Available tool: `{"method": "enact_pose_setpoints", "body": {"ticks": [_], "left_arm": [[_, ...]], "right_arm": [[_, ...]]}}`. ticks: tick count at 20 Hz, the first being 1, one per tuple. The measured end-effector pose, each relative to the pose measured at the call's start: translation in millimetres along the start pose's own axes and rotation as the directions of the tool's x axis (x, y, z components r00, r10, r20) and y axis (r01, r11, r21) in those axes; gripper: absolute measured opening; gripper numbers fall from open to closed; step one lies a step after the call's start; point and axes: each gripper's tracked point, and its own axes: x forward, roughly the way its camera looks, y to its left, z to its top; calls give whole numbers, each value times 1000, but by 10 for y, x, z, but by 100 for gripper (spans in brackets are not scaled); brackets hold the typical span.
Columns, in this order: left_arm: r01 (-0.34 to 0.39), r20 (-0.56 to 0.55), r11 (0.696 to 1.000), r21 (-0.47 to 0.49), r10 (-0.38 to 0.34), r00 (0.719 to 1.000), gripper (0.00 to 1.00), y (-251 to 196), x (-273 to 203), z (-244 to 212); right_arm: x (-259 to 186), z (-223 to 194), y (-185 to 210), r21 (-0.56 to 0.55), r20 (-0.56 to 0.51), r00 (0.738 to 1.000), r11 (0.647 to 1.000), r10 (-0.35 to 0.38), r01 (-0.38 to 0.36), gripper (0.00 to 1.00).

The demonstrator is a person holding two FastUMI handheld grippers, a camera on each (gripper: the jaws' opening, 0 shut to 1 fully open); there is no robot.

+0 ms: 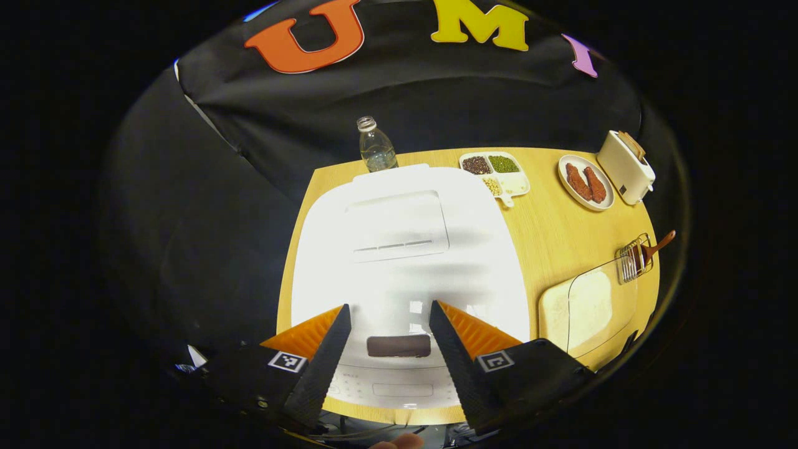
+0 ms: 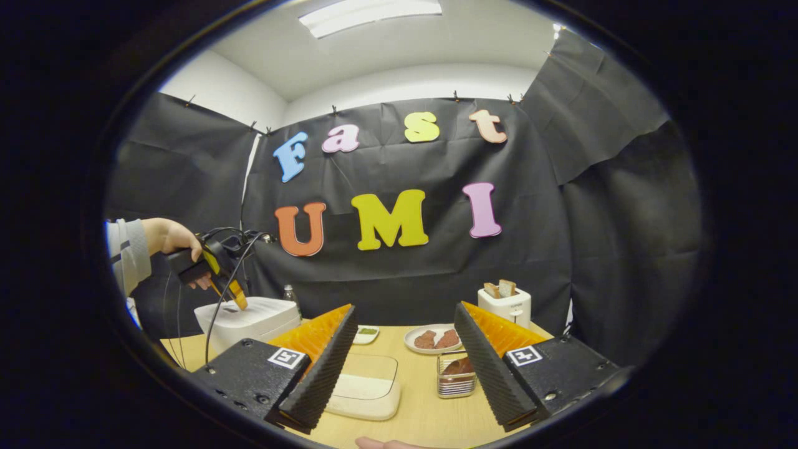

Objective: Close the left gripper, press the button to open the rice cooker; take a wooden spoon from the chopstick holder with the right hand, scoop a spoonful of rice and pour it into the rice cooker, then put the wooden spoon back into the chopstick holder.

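Fingers (image 1: 324, 355) of the left gripper (image 1: 389, 340) are spreading wide above the shut cooker (image 1: 399, 249); its button (image 1: 399, 345) sits between. Right gripper (image 2: 404, 358) is gaping too, facing the holder (image 2: 455, 377).

Left gripper (image 1: 389, 324) above closed white rice cooker (image 1: 405, 249), fingers spread wide. Dark button (image 1: 399, 345) between the fingertips. Chopstick holder (image 1: 634, 257) with wooden spoon (image 1: 658, 244) far right.

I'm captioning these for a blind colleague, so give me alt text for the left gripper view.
The open left gripper hovers above a closed white rice cooker, its fingers either side of the dark button at the cooker's front. On the wooden table behind and to the right sit a water bottle, a divided dish of beans, a toaster, a clear rice box and a wire holder with a wooden spoon.
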Motion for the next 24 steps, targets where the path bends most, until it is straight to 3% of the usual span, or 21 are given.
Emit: {"method": "enact_pose_setpoints", "body": {"ticks": [1,6,7,9,12,16,21,23,24], "left_arm": [[6,6,1000,-6,-6,1000,85,2,-9,-13],[95,86,991,-90,-88,992,86,-71,22,-17],[131,113,983,-128,-117,987,86,-106,41,-15],[162,182,977,-142,-135,974,86,-159,81,-11],[143,295,988,-63,-119,948,91,-171,55,-7],[73,388,994,-84,-35,921,94,-53,-67,-78],[60,552,994,-90,0,834,93,-81,-627,-87],[65,633,994,-90,7,774,93,-157,-951,-87],[77,668,993,-90,2,744,93,-216,-1100,-130]], "right_arm": [[-2,7,27,-3,0,1000,1000,4,-4,94],[-90,-2,135,-26,-5,1000,1000,11,-11,94],[-122,-18,173,-25,-11,1000,999,20,-20,100],[-166,-45,239,-22,-22,999,999,29,-30,100],[-259,-96,313,-30,-36,999,999,30,-31,100],[-344,-78,380,-34,-42,999,999,24,-25,95],[-477,-60,409,-54,-45,999,999,5,-7,95],[-521,-53,409,-56,-46,999,998,-6,4,95],[-548,-69,422,-58,-52,999,998,-9,6,100]]}}
